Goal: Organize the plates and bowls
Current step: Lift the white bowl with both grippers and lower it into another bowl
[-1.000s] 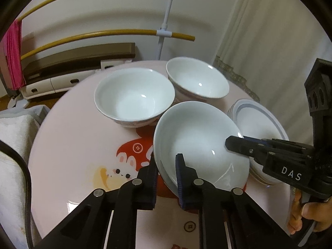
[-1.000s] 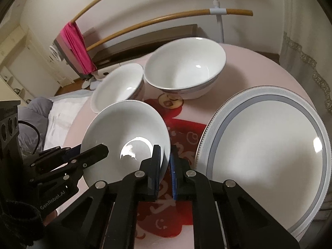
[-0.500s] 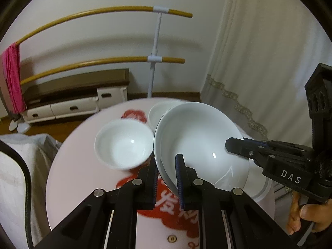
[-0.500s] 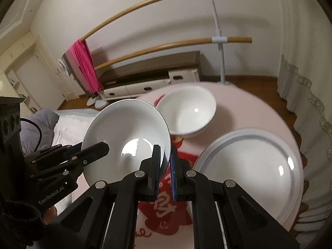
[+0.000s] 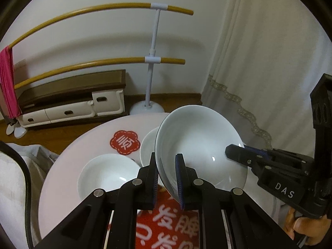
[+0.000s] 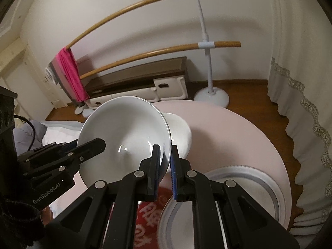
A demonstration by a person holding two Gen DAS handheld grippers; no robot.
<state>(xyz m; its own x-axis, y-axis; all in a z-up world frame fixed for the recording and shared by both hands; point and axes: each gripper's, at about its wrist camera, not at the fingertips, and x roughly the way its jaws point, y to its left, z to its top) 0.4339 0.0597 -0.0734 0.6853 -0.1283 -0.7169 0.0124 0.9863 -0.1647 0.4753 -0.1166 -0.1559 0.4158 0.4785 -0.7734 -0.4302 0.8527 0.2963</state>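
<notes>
A white bowl [image 5: 199, 149] is held in the air above the round pink table [image 5: 68, 166], tilted, with its open side toward both cameras. 2 grippers hold it by opposite sides of the rim.

Left gripper [image 5: 167, 178]: lower centre of the left wrist view. Its fingers are clamped on the near rim of the bowl, 1 pad inside the bowl and 1 outside. The same gripper appears at the lower left of the right wrist view [image 6: 91, 145], its tip over the bowl's left rim.

Right gripper [image 6: 166, 166]: lower centre of the right wrist view. Its fingers are clamped on the bowl's near right rim, 1 pad on each face. In the left wrist view it enters from the right edge [image 5: 238, 151], tip on the bowl's right rim. A hand [image 5: 298, 226] shows below it at the lower right.

On the table:
- 1 bowl, left [image 5: 108, 176], left of centre in the left wrist view, upright.
- 1 bowl, rear [image 5: 148, 145], partly hidden behind the held bowl.
- 1 plate [image 6: 249, 178] with a grey rim band, lower right of the right wrist view.
- A red printed mat [image 5: 166, 224] under the grippers.

Background: a rail stand [image 5: 153, 58] with 2 wooden bars, and a pink cloth [image 5: 8, 83] hanging at the left edge.
</notes>
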